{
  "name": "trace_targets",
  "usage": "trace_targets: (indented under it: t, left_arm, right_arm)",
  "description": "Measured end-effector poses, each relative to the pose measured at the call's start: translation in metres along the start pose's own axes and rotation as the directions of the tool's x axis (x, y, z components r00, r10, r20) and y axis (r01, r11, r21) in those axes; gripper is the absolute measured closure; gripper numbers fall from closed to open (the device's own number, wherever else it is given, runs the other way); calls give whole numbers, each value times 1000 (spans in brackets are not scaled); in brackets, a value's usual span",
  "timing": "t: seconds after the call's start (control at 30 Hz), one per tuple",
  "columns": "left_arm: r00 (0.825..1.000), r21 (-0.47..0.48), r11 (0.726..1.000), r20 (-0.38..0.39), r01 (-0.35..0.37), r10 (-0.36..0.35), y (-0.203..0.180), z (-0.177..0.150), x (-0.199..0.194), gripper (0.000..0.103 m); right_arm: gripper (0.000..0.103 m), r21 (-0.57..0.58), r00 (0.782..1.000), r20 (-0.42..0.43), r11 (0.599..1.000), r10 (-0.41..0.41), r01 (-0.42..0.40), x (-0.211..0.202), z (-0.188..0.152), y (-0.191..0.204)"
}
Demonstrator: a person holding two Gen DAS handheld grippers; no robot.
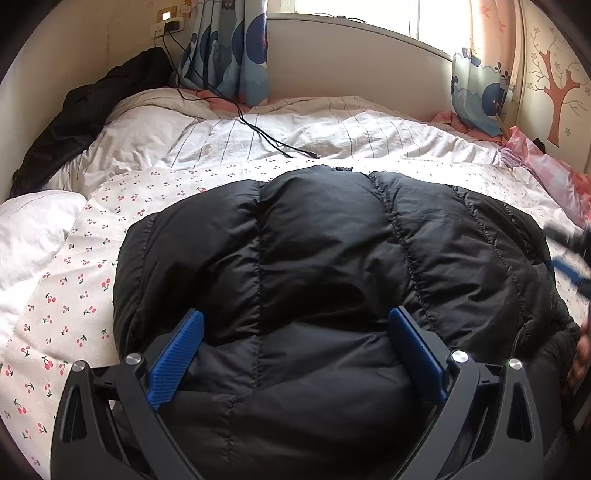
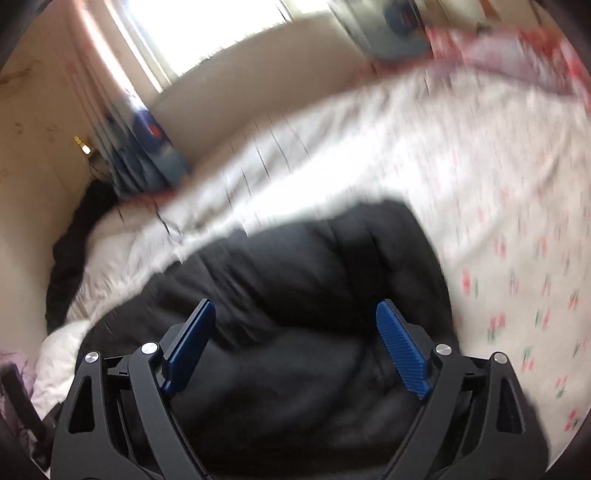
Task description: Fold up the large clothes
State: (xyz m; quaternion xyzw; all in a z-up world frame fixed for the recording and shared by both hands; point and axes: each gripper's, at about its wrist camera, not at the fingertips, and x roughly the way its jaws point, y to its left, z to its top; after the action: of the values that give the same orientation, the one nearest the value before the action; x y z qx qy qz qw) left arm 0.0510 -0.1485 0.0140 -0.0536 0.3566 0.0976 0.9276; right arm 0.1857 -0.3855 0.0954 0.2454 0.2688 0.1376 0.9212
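A black quilted puffer jacket (image 1: 325,266), folded into a thick rounded bundle, lies on the near part of a bed whose white sheet printed with small red cherries (image 1: 74,295) shows on both sides of it. Beyond the jacket a white duvet with thin dark stripes (image 1: 295,129) is rumpled across the bed, one black cable (image 1: 258,129) trails over it from a wall socket (image 1: 171,25), and a second dark garment (image 1: 92,110) is heaped against the cream wall at the far left. Two blue-patterned curtains (image 1: 229,48) hang on either side of a bright window (image 1: 354,14), and a wall sticker of a brown tree (image 1: 561,99) sits at the right. The left gripper (image 1: 295,350) hangs over the near edge of the jacket, pointing down at it, its two blue ribbed fingers (image 1: 177,362) spread wide with the fabric lying between them but not pinched. The right gripper (image 2: 295,347), in a motion-blurred view, hovers above the jacket's other side with its two fingers (image 2: 402,350) likewise spread apart, holding nothing. A person's hand (image 1: 580,358) shows blurred at the right edge.
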Motion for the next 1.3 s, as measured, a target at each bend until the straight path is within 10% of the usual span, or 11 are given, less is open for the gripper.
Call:
trace_targets:
  t: [0.2,0.37,0.53,0.63,0.8,1.0,1.3]
  left_arm:
    - [1000,47,999,18,-9,8,-6,-1,-3,7]
    - [1000,40,999,-10,13,-12,-8,-4,3,7]
    - [1000,39,999,-29,6,-5,-6,-5,-7,7]
    - [994,43,998,-103,46,-41,-2,-13,-9,7]
    - [983,18,991,-131,136,-132,32,-36,-65,7]
    - [956,-316,926,-139,205,-259,138,-105,-145,7]
    - [865,-552,768,-153,326,-478,156,-195,-196,7]
  right_arm:
    - [14,-271,989,-3,952,-151,145,64,34,54]
    - [11,-166,967,-211,980,-140,105,120,17,2]
    - [9,-207,987,-132,976,-93,64,50,21,0]
    - [7,-304,936,-308,950,-171,73,55,1,-20]
    - [7,-104,942,-335,993,23,-61,-35,-5,-81]
    - [7,54,913,-397,995,100,-85,-145,-43,-171]
    - [7,164,783,-548,955,295,-245,-210,-123,-185]
